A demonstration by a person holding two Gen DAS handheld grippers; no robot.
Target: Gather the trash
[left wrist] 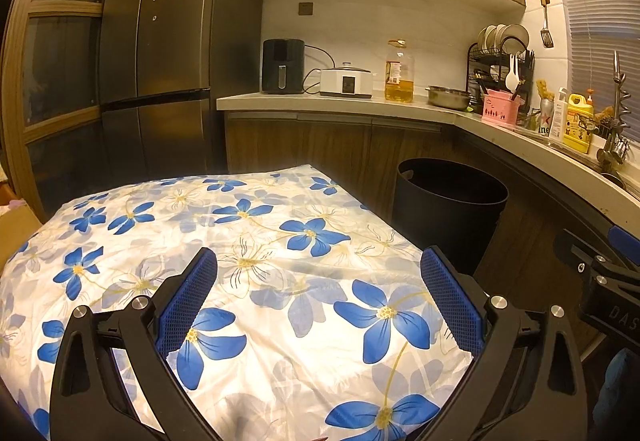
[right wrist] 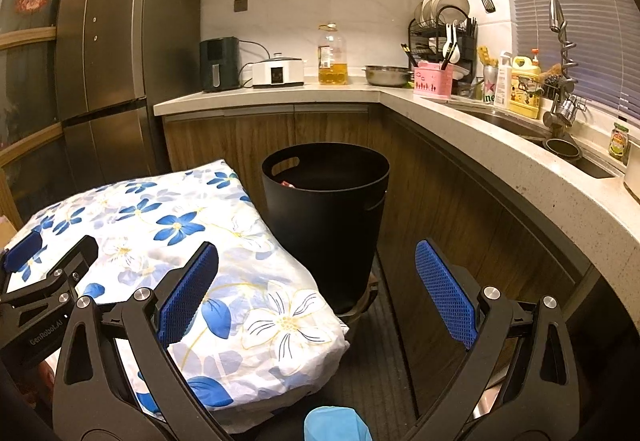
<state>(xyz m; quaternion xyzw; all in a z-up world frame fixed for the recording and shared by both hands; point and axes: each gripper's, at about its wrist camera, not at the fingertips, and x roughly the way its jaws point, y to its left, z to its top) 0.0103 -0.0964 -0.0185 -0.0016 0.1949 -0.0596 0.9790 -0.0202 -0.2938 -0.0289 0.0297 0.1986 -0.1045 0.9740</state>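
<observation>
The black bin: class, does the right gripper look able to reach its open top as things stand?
Probably yes. The right gripper is open and empty, and the black bin stands just ahead, uncovered, beside the flowered cloth, with nothing between.

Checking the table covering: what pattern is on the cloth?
White cloth with blue and white flowers, clearest in the left wrist view.

Cloth [left wrist: 256, 241] – white, blue flowers; bin [right wrist: 326, 209] – black; pads [right wrist: 188, 293] blue.

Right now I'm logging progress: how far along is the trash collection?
Late, or nearly done. The bin shows something reddish inside. The cloth shows no trash. Nothing is in hand: left hand-held gripper and right hand-held gripper are open, empty. A blue thing near the floor may remain.
</observation>
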